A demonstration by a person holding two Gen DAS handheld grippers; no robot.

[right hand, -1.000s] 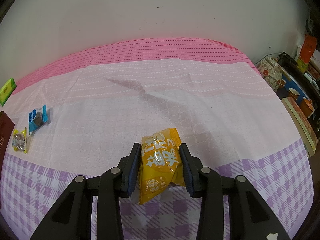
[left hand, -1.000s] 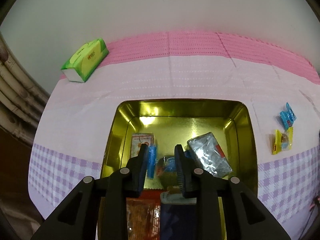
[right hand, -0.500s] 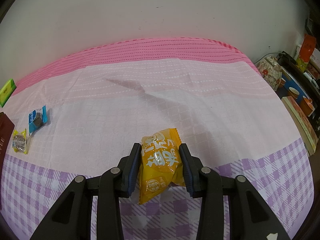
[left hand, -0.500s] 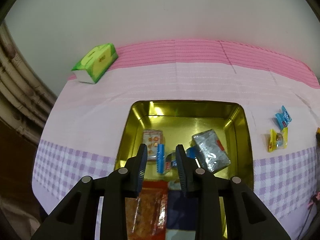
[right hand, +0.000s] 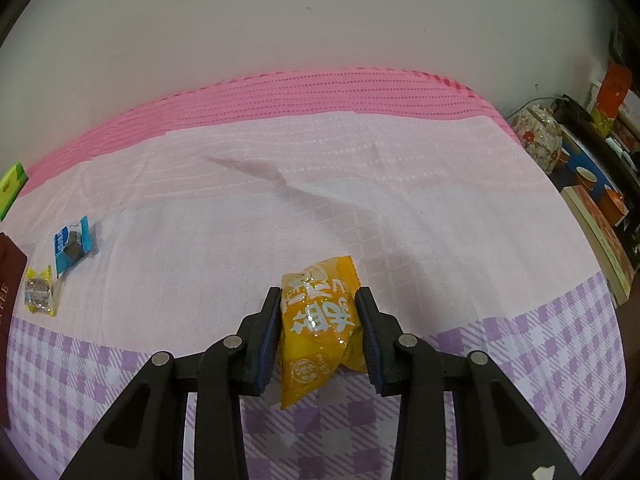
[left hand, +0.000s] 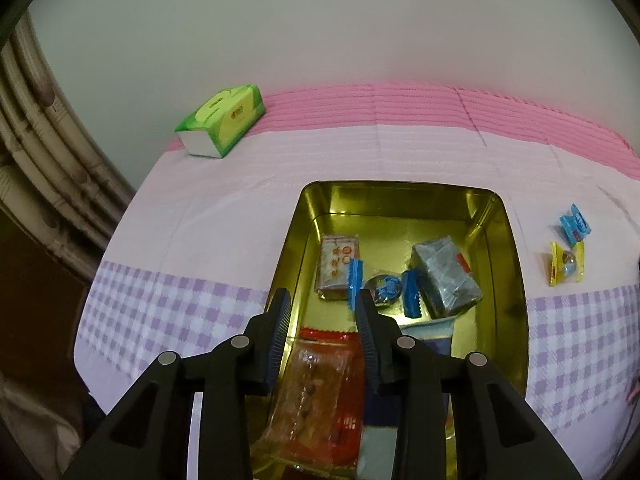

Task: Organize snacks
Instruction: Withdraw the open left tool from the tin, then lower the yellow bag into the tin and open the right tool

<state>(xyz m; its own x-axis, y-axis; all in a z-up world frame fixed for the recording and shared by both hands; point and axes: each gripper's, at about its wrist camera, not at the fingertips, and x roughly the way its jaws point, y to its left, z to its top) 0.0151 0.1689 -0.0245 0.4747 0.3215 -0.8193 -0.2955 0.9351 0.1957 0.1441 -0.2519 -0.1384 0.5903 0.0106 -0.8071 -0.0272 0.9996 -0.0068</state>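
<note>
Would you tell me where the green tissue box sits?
In the left wrist view, the green tissue box sits far left on the pink cloth, beyond the gold tin.

Home setting: table under pink checked cloth (right hand: 360, 184), tissue pack (left hand: 222, 126), floral teapot (right hand: 538, 138), cups (right hand: 586, 178) alongside.

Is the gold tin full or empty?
Partly filled: the gold tin holds several wrapped snacks, with bare gold floor showing at its far end.

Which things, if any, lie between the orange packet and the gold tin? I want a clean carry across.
Only two small candies, blue and yellow, lie on the cloth between the orange packet and the gold tin.
</note>
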